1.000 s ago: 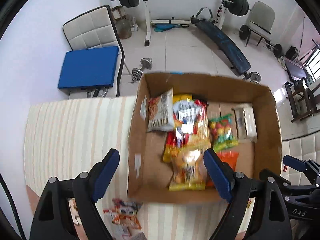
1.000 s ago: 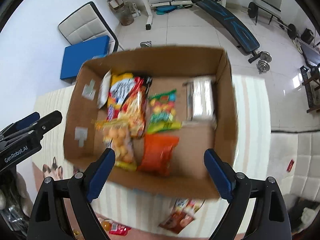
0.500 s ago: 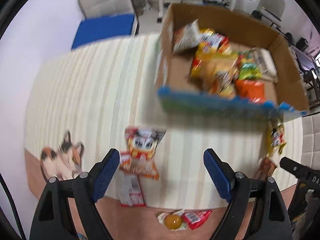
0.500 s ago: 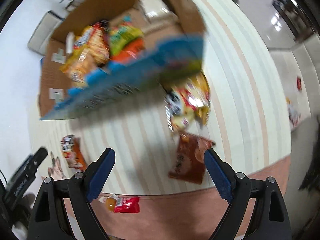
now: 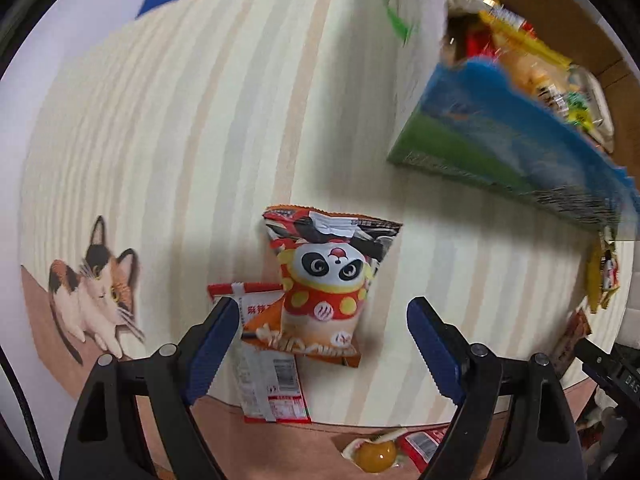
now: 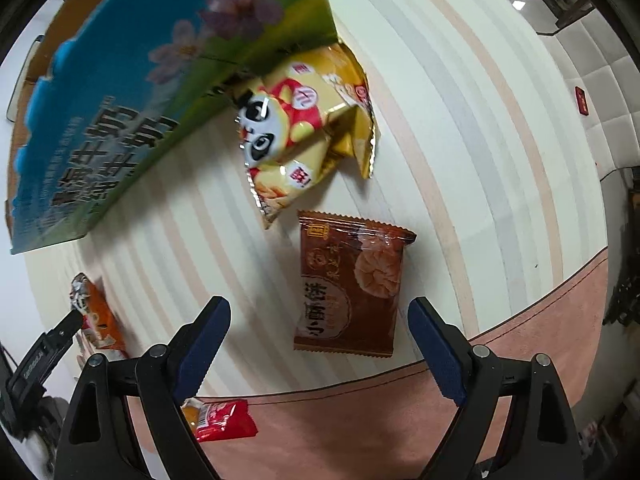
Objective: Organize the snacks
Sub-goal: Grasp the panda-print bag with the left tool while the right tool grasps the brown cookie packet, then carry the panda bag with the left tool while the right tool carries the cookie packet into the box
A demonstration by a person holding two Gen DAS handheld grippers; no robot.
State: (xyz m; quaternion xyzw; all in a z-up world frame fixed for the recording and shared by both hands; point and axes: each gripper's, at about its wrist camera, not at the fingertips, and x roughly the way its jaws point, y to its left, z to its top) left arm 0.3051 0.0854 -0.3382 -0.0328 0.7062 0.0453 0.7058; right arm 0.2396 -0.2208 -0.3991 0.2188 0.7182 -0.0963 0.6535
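The left gripper (image 5: 322,322) is hanging spread wide over the panda bag (image 5: 326,280); the right gripper (image 6: 320,324) is gaping over the brown packet (image 6: 352,284).

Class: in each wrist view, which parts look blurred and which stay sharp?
Left wrist view: the box is motion-smeared, the panda packet sharp. Right wrist view: the box's printed side is smeared, the brown packet crisp; fisheye bends the mat's stripes.
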